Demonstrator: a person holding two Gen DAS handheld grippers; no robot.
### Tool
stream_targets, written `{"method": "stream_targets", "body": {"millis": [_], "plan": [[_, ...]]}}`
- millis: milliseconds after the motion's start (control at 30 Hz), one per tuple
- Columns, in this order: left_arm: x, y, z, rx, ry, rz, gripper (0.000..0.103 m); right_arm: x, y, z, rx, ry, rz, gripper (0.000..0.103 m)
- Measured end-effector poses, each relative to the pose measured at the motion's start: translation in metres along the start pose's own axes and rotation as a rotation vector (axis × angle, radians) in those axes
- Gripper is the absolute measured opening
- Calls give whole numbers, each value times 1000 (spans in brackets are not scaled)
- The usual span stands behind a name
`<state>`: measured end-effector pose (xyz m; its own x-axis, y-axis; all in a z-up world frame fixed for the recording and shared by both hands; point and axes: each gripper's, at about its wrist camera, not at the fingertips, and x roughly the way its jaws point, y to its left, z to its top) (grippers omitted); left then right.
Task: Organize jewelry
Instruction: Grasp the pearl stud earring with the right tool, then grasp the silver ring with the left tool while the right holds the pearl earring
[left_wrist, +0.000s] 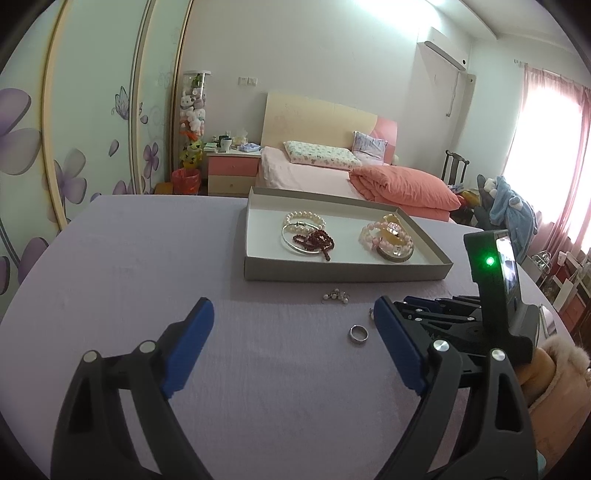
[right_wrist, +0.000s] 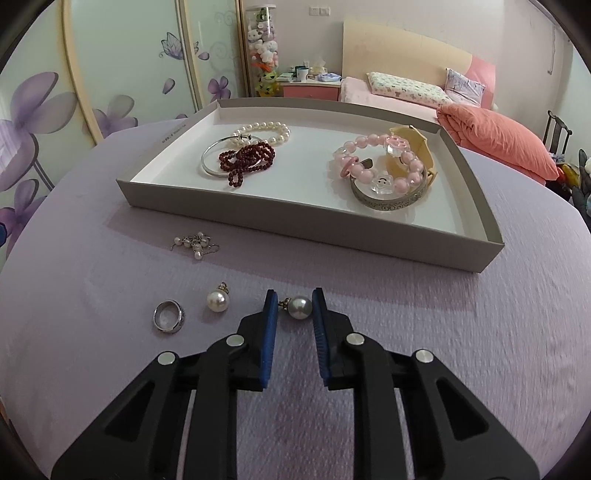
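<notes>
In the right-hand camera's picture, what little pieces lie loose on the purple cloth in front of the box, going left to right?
Ring → white pearl earring → grey pearl earring, which sits between the fingers of the right gripper. The small pearl cluster lies farther back, above the ring and white pearl, so it has no clear place in the row.

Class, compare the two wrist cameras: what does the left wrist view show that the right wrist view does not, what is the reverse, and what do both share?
Only the left wrist view shows the open left gripper and the right gripper's body from outside. Only the right wrist view shows the right gripper around the grey pearl earring, with the white pearl earring beside it. Both show the tray, the silver ring and the small pearl chain.
</notes>
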<state>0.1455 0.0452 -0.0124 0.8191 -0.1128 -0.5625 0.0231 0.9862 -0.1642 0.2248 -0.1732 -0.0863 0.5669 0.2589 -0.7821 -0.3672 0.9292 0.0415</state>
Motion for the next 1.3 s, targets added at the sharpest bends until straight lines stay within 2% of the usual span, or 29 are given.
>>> {"method": "stream_targets", "body": {"millis": [200, 233, 500, 733, 967, 1300], "plan": [[7, -4, -4, 11, 23, 7, 86, 0, -2, 0, 7, 4, 5, 19], [8, -5, -5, 16, 28, 9, 86, -1, -3, 0, 11, 5, 6, 15], [25, -18, -11, 68, 83, 8, 87, -6, -34, -4, 89, 8, -3, 14], [39, -33, -17, 114, 118, -4, 87, -9, -37, -11, 42, -14, -15, 14], [44, -33, -19, 114, 131, 1, 87, -10, -44, -13, 72, -16, 20, 16], [53, -38, -21, 128, 146, -5, 87, -11, -43, -13, 44, -13, 6, 14]]}}
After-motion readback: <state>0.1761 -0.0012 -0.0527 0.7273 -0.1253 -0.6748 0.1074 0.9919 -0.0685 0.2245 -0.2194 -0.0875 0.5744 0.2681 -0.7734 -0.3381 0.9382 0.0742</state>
